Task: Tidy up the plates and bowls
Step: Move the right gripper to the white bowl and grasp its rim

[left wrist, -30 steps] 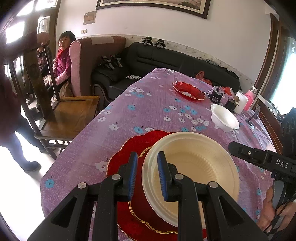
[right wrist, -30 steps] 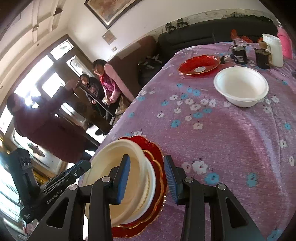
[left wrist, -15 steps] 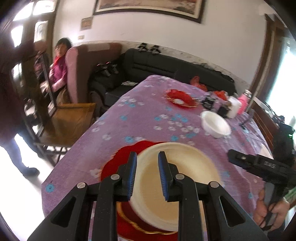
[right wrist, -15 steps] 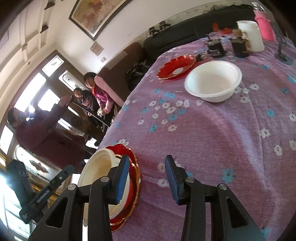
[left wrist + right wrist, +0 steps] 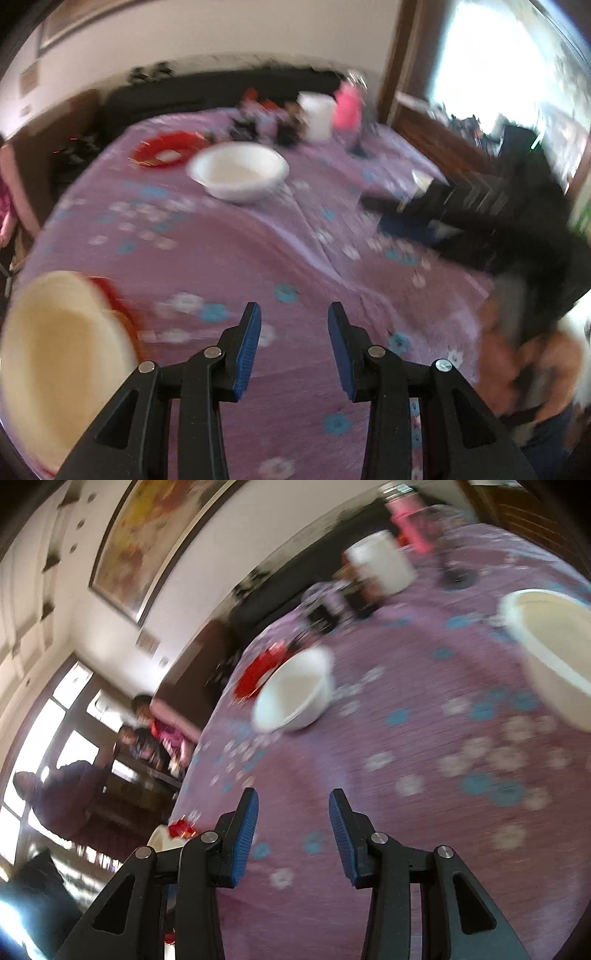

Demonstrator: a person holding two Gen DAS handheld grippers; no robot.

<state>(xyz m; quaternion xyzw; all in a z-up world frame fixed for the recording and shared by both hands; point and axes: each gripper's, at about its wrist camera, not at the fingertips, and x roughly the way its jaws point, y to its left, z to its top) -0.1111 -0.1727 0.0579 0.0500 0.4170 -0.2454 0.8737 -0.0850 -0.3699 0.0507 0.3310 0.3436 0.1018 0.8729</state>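
- The cream plate (image 5: pixel 62 373) sits at the table's left edge, on a red plate (image 5: pixel 110 295) that barely peeks out.
- The left gripper (image 5: pixel 294 345) hangs wide open over bare purple tablecloth (image 5: pixel 258 258), holding nothing.
- The white bowl (image 5: pixel 238 171) stands farther back, with another red plate (image 5: pixel 164 149) just left of it.
- The right gripper (image 5: pixel 293 834) is also wide open and empty.
- A cream bowl (image 5: pixel 554 650) is cut off at the right edge.
- Everything looks blurry.

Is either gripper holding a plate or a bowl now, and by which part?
Nothing is held. The left gripper and the right gripper are both open, with only tablecloth between the fingers.
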